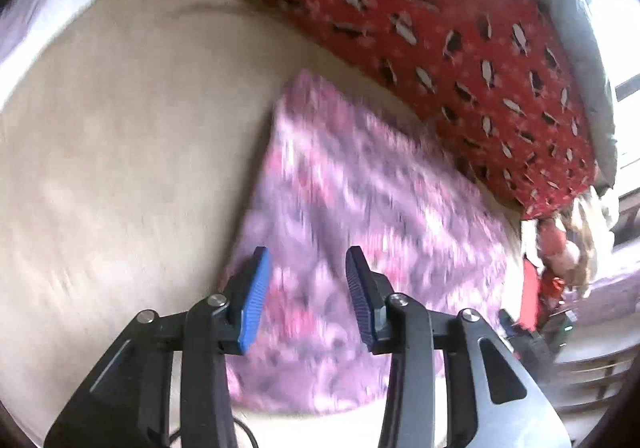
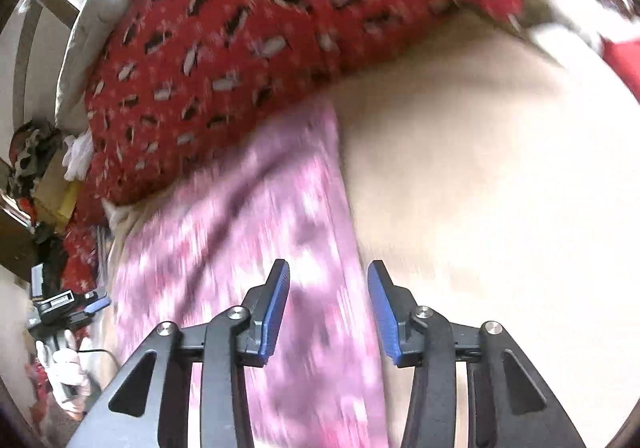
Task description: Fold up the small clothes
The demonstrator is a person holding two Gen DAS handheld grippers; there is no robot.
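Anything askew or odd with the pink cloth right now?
Nothing stands out. The pink floral cloth lies flat on the cream bedcover, edges fairly straight, beside the red blanket. Both frames are motion-blurred, so small wrinkles can't be judged.

place: home bedroom | evidence: cream bed sheet [image 1: 120, 127], red patterned duvet [image 1: 440, 7]

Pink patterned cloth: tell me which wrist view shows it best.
The left wrist view. There the pink patterned cloth lies on the beige bed cover with its far and side edges visible, though blurred. The right wrist view shows a narrower strip, cut off at the bottom by the frame.
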